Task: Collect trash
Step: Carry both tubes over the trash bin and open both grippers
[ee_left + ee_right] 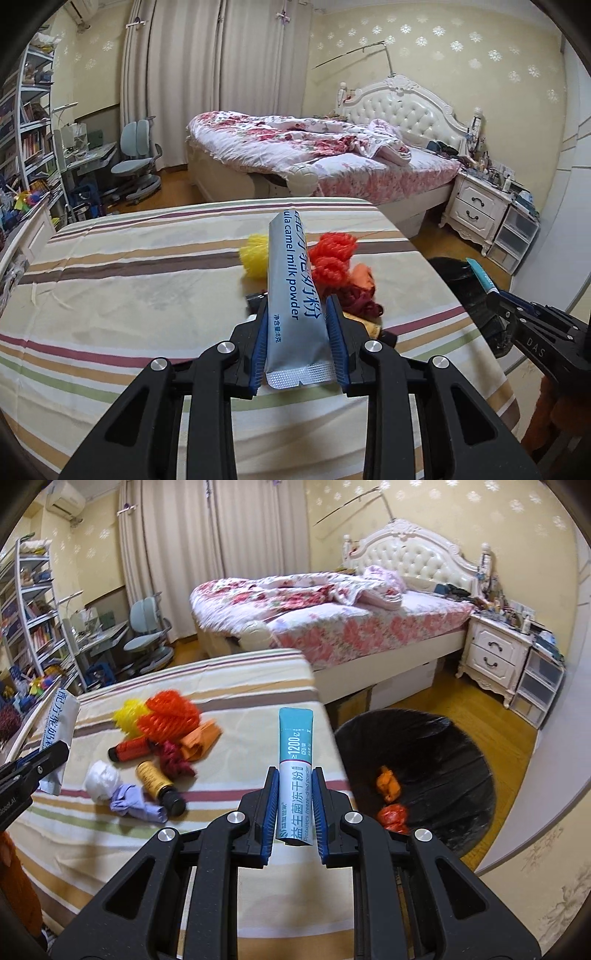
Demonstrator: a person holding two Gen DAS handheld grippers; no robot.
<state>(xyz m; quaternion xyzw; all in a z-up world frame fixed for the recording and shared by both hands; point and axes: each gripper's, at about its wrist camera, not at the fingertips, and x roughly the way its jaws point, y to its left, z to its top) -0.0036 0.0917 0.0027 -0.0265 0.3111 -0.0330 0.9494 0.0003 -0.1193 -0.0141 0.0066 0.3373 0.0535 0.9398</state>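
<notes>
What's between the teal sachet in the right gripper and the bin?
Nothing: in the right wrist view the teal sachet sits by the table edge, and the bin follows directly.

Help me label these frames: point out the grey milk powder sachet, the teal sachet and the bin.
grey milk powder sachet (291, 295), left wrist view, on its printed middle.
teal sachet (295, 738), right wrist view, on its teal upper half.
bin (443, 746), right wrist view, on its black liner's inner wall.
</notes>
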